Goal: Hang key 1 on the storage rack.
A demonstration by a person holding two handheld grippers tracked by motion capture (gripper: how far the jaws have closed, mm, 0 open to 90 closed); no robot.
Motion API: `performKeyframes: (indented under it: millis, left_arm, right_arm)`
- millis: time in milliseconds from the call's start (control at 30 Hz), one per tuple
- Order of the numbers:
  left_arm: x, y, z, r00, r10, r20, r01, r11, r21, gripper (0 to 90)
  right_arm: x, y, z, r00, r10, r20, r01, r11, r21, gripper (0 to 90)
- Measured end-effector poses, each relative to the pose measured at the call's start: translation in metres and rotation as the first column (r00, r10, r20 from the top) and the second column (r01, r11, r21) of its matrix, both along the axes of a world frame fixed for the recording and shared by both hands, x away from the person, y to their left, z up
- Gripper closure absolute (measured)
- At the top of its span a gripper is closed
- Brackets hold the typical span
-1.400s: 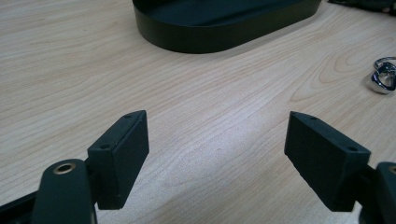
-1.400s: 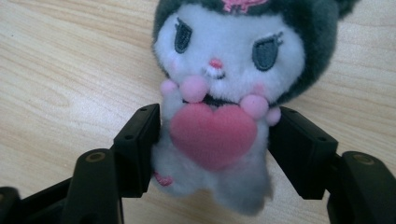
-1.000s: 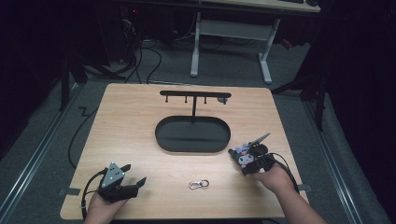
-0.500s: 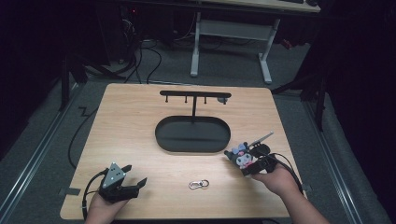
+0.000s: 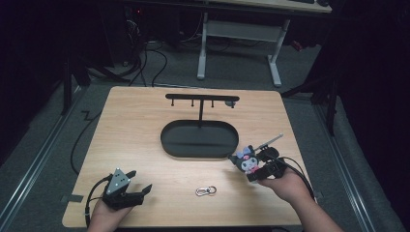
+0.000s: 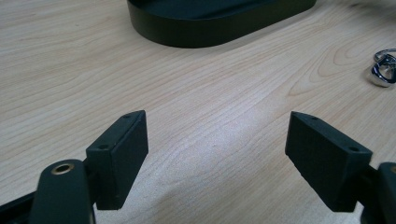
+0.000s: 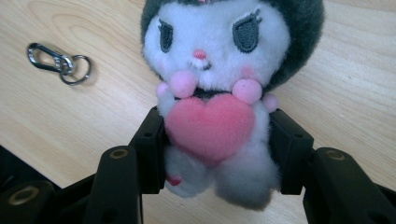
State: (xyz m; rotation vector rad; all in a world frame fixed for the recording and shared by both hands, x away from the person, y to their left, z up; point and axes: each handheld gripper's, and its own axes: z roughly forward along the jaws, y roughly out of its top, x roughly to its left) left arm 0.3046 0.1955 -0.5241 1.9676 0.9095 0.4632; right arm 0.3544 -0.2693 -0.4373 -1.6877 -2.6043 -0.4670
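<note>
A plush toy (image 5: 246,161) with a dark hood, white face and pink heart (image 7: 210,93) hangs just above the table's right side. My right gripper (image 5: 251,170) is shut on its body; the jaws have just been closing, and the pads press its sides in the right gripper view (image 7: 215,144). A silver keyring clasp (image 5: 205,191) lies on the wood near the front middle, also left of the toy (image 7: 58,63). At the front left my left gripper (image 5: 140,181) rests open, nothing between its jaws (image 6: 217,140).
A black oval tray (image 5: 199,153) with a post and a hooked rail (image 5: 202,98) stands mid-table; its wall (image 6: 215,23) is ahead of the left gripper. The clasp (image 6: 384,70) lies at that view's right edge. Dark floor and cables surround the table.
My right gripper has risen a little with the plush toy in it and tightened on it. The left gripper and the clasp have stayed put.
</note>
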Motion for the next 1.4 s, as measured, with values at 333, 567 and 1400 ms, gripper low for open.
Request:
performKeyframes:
  millis: [333, 567, 1400]
  left_arm:
    - [0.000, -0.001, -0.001, 0.9999, -0.010, -0.003, 0.010, 1.0000, -0.001, 22.0]
    - [0.000, -0.002, -0.001, 1.0000, -0.009, -0.002, 0.009, 1.0000, 0.002, 21.9]
    - [-0.001, -0.003, -0.001, 0.9998, -0.019, -0.001, 0.019, 0.9998, 0.005, 20.5]
  right_arm:
    - [0.004, 0.004, 0.020, 0.9997, 0.006, 0.024, -0.007, 1.000, 0.013, 48.6]
    - [0.007, 0.005, 0.031, 0.9996, 0.008, 0.027, -0.008, 1.000, 0.002, 48.6]
    - [0.030, 0.017, 0.076, 0.9995, 0.010, 0.031, -0.011, 0.999, 0.030, 50.0]
